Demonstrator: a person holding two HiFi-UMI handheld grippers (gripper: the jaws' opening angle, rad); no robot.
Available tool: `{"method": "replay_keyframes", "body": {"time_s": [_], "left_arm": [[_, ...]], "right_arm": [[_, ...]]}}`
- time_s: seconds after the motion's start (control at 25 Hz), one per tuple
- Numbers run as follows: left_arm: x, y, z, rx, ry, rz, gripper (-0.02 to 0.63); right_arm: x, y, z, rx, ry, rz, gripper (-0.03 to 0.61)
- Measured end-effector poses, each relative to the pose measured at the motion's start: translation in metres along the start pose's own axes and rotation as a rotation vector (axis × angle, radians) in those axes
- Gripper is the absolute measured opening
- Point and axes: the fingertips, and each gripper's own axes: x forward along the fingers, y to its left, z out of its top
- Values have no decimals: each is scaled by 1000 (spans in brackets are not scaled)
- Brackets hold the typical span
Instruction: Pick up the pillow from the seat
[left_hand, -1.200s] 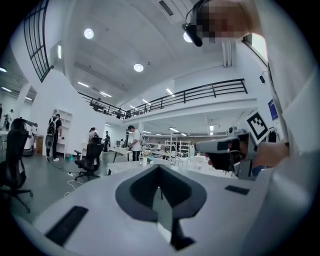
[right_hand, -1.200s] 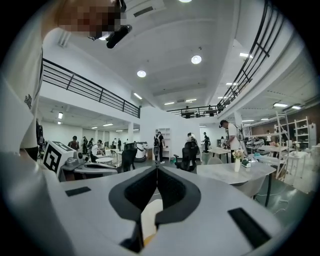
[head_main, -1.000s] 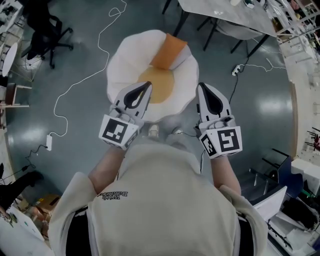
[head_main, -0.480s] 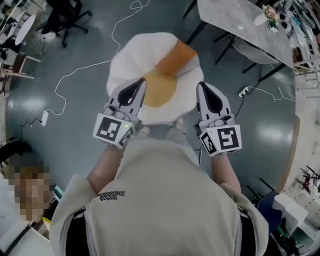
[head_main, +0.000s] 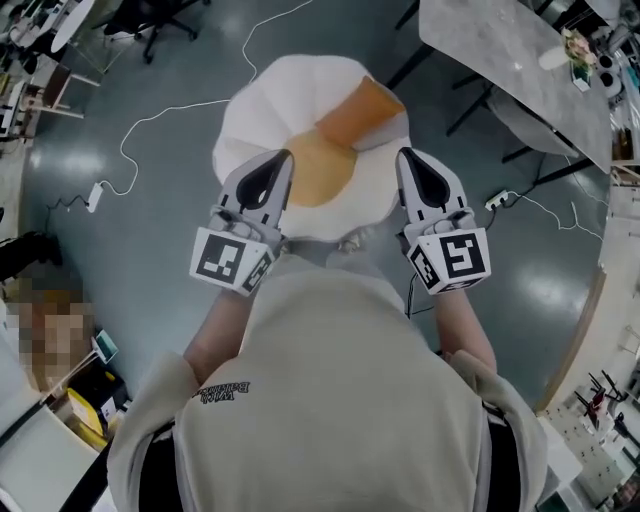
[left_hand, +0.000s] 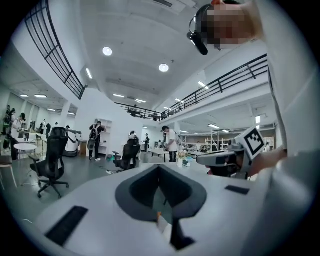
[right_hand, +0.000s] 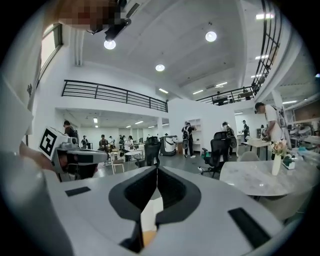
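Head view, left tongs (head_main: 281, 160) and right tongs (head_main: 406, 158) both clamped on egg-shaped pillow (head_main: 290, 90) edge

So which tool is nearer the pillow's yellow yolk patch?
Left. The left tool lies at the edge of the yolk patch; the right tool sits on the white rim of the pillow.

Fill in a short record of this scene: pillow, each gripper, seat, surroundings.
pillow: white, fried-egg shape, yellow centre, orange strip; held up over the floor
left gripper: jaws shut on the pillow's left side
right gripper: jaws shut on the pillow's right side
seat: not in view
surroundings: grey table at upper right
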Motion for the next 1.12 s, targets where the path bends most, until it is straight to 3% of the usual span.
{"method": "replay_keyframes", "body": {"time_s": [0.2,0.32,0.4,0.64,0.84,1.12], "left_arm": [[22,2,-15,52,39,-11,9],[41,13,-24,68,67,-29,9],[53,22,-29,49,71,-37,9],[118,53,-61,89,43,-62,9],[188,65,-121,84,-15,-112,9],[256,77,-231,-28,-18,-136,9]], "right_arm": [[37,-40,-30,26,24,23,11],[81,-65,-54,-23,78,46,19],[109,-76,-65,-71,99,67,108],[192,-105,-118,-153,175,176,226],[243,-140,-203,-146,256,218,306],[285,-171,-329,-140,364,254,358]]}}
